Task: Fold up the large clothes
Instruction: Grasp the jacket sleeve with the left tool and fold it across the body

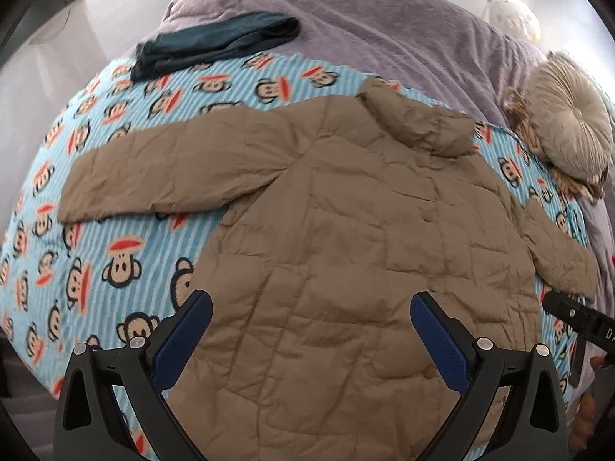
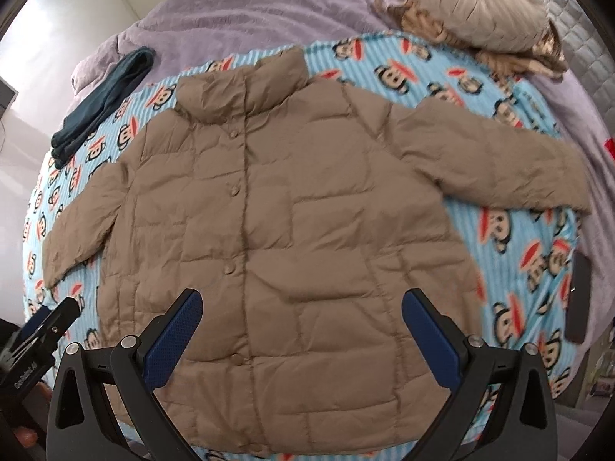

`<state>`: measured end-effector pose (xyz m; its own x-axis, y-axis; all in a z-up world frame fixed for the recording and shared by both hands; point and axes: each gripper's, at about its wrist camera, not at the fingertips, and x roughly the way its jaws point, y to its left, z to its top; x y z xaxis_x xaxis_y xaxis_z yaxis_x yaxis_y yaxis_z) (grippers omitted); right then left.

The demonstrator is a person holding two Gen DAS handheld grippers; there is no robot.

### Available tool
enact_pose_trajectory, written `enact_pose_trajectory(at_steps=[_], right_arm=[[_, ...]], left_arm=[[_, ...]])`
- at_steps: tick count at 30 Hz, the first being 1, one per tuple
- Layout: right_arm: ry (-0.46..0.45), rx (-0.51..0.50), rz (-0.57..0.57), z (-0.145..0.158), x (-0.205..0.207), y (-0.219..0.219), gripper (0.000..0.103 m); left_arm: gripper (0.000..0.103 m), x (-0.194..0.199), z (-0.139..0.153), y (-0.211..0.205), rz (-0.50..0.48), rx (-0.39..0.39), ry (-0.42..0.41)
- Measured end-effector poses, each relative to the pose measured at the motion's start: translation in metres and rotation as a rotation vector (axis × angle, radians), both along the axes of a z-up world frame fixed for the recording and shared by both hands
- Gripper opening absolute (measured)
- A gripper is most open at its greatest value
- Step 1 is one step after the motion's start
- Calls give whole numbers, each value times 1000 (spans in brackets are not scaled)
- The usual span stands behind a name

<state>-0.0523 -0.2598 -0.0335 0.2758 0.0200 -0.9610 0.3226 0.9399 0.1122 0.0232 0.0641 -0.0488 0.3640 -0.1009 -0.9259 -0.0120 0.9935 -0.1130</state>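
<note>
A tan quilted puffer jacket lies flat, front up and buttoned, on a blue monkey-print blanket. Both sleeves are spread out to the sides; the collar points away from me. It also fills the right wrist view. My left gripper is open and empty, hovering above the jacket's lower hem area. My right gripper is open and empty, above the hem near the button line. The right gripper's tip shows at the edge of the left wrist view; the left gripper shows at the lower left of the right wrist view.
A folded dark teal garment lies at the blanket's far left edge. A round beige pillow rests on the purple bedspread at far right. A dark phone lies on the blanket at right.
</note>
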Motion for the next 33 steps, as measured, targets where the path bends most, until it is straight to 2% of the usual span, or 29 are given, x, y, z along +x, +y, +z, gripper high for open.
enact_pose_trajectory(at_steps=[7, 13, 17, 20, 23, 28, 29, 30, 31, 32, 33], right_arm=[[27, 24, 73, -18, 24, 35, 103], [27, 161, 114, -39, 51, 70, 103], [26, 206, 166, -56, 65, 97, 103], [-2, 203, 212, -65, 74, 119, 103], [12, 191, 251, -73, 85, 136, 103], [50, 188, 285, -87, 107, 152, 103], [49, 195, 287, -89, 110, 154, 103], [50, 204, 288, -91, 114, 156, 103], [52, 210, 289, -94, 120, 159, 103], [51, 214, 290, -95, 123, 161, 103], [48, 216, 292, -97, 128, 164, 103]], left_arm=[[103, 18, -39, 96, 197, -153, 5], [103, 43, -83, 184, 382, -289, -46], [103, 65, -122, 232, 466, -422, -54], [103, 81, -146, 259, 519, -509, -59], [103, 94, -158, 279, 570, -572, -91], [103, 118, -155, 298, 603, -587, -161], [92, 123, -155, 302, 605, -597, -176], [57, 129, -156, 304, 599, -607, -183], [36, 135, -159, 306, 582, -635, -178], [11, 139, -162, 310, 572, -669, -173], [11, 140, -161, 311, 571, -683, -177]])
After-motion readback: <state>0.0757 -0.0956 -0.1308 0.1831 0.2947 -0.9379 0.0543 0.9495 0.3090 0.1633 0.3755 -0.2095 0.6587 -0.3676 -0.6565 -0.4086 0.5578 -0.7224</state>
